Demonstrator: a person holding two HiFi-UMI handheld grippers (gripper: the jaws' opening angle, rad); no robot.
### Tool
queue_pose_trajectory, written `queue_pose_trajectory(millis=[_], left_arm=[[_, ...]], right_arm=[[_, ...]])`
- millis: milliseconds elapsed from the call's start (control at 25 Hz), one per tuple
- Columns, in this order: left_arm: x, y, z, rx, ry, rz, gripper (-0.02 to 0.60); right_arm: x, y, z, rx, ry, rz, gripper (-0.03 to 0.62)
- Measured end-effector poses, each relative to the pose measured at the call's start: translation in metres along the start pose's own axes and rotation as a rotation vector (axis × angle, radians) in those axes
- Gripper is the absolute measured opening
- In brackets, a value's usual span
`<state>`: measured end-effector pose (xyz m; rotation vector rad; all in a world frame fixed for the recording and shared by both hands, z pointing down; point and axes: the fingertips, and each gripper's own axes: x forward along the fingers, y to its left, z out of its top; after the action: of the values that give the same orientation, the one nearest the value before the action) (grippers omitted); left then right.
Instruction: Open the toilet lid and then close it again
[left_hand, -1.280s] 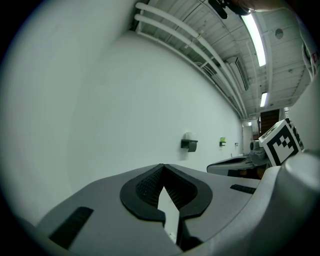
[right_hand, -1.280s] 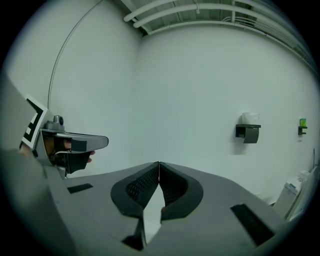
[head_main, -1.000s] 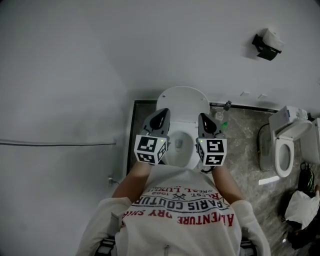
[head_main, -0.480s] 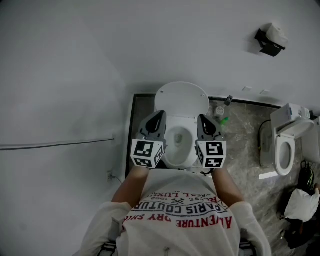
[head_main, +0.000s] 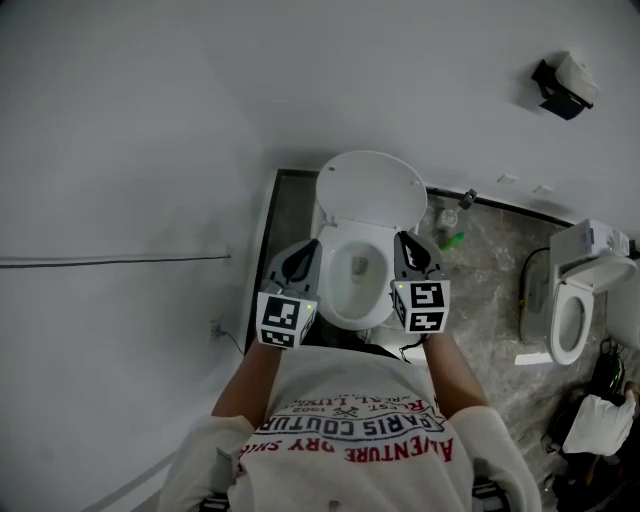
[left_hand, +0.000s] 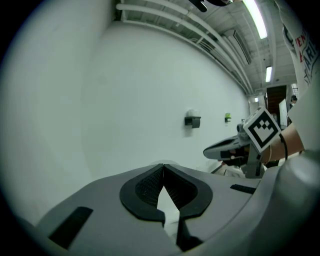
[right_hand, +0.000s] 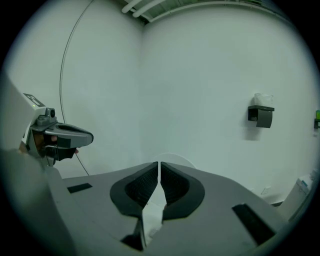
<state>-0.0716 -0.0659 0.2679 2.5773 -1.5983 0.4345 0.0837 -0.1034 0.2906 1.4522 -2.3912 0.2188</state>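
Observation:
The white toilet's lid stands raised against the wall, and the bowl below it is uncovered. My left gripper hangs over the bowl's left rim, jaws shut with nothing between them. Over the right rim, my right gripper is also shut and empty. In the right gripper view the lid's rounded top peeks above the shut right gripper, with the left gripper off to the left. The left gripper view shows the shut left gripper facing the white wall and the right gripper at the right.
A small bottle and a green item sit on the floor right of the toilet. A second toilet stands further right. A paper holder is fixed on the wall. A thin cable runs along the left wall.
Both grippers have sunk lower and drawn back toward the person; the left one also slid left. The lid stays raised. Both jaws stay shut.

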Motion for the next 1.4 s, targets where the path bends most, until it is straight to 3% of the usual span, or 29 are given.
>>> queue_pose_trajectory(millis=[360,600,760,960,1400], left_arm=[[0.072,0.024,-0.01,0.101,0.102,-0.082,0.009],[0.138,0.044,-0.022,0.229,0.166,-0.146,0.017],[0.178,0.05,-0.036,0.343,0.215,-0.225,0.063],[0.228,0.063,-0.043,0.359,0.236,-0.304,0.086],[0.31,0.069,-0.057,0.528,0.301,-0.491,0.128]], right_arm=[[0.058,-0.035,0.015,-0.125,0.069,0.059,0.018],[0.113,-0.044,0.016,-0.245,0.156,0.127,0.02],[0.15,-0.058,0.014,-0.32,0.212,0.118,0.031],[0.189,-0.072,0.005,-0.357,0.281,0.118,0.032],[0.243,-0.087,-0.02,-0.489,0.451,0.167,0.032]])
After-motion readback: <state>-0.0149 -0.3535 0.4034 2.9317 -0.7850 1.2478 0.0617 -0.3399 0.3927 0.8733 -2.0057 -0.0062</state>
